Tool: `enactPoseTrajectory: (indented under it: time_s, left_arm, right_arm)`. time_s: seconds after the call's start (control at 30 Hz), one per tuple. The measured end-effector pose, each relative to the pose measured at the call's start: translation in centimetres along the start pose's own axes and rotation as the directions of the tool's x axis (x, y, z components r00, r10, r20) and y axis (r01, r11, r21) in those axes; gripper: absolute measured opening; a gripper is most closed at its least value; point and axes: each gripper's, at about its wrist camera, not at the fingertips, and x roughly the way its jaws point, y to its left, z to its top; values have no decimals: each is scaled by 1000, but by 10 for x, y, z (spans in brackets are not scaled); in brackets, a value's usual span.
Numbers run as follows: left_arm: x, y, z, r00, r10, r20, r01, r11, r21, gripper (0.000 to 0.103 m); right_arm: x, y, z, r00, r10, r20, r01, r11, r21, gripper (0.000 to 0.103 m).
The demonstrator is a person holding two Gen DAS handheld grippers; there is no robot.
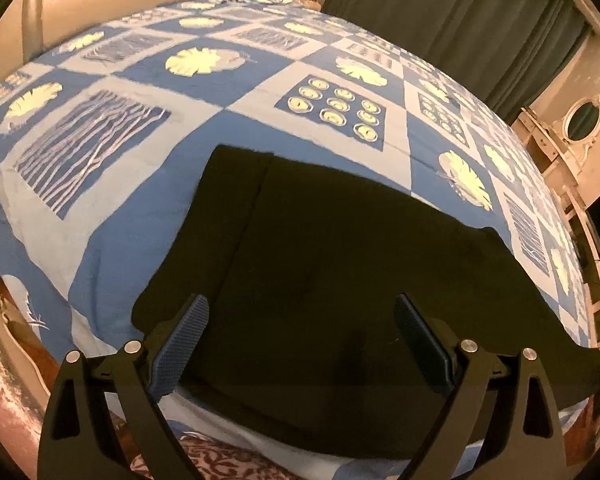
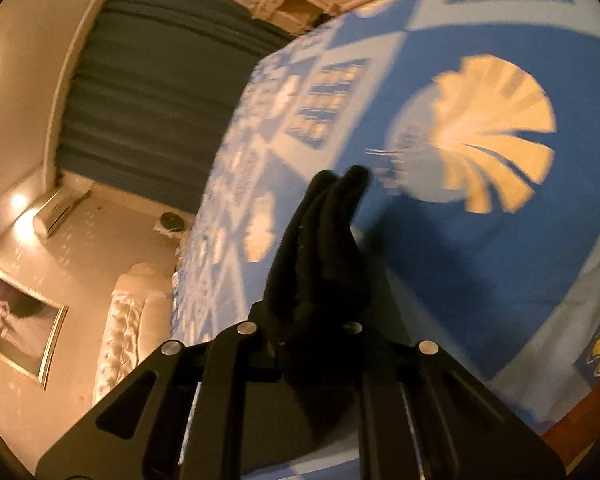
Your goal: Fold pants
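The black pants (image 1: 332, 264) lie flat on the blue and white patterned bedspread (image 1: 148, 152), partly folded, with a lengthwise fold line on the left side. My left gripper (image 1: 300, 344) is open and empty just above the near part of the pants, its blue ribbed pads (image 1: 182, 350) wide apart. In the right wrist view my right gripper (image 2: 320, 280) is shut on a bunched fold of the black pants (image 2: 324, 240), which sticks up between its fingers over the bedspread (image 2: 480, 260). This view is tilted and blurred.
The bed fills most of both views. A dark curtain (image 1: 460, 28) hangs behind the bed. A cream dresser with an oval mirror (image 1: 580, 120) stands at the right. A patterned rug (image 1: 204, 460) lies by the near bed edge. A padded headboard (image 2: 128, 320) and framed picture (image 2: 16, 320) show too.
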Motion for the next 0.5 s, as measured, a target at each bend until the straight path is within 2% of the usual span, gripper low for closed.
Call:
enactPoseTrajectory:
  time_s: [0.3, 0.5]
  left_arm:
    - [7, 4, -2, 999, -12, -30, 12, 1000, -11, 93]
    - [8, 4, -2, 999, -8, -31, 8, 1000, -5, 93]
  right_arm:
    - [7, 107, -26, 993, 105, -54, -111, 983, -143, 10]
    - [33, 177, -71, 978, 145, -147, -178, 955, -239, 10]
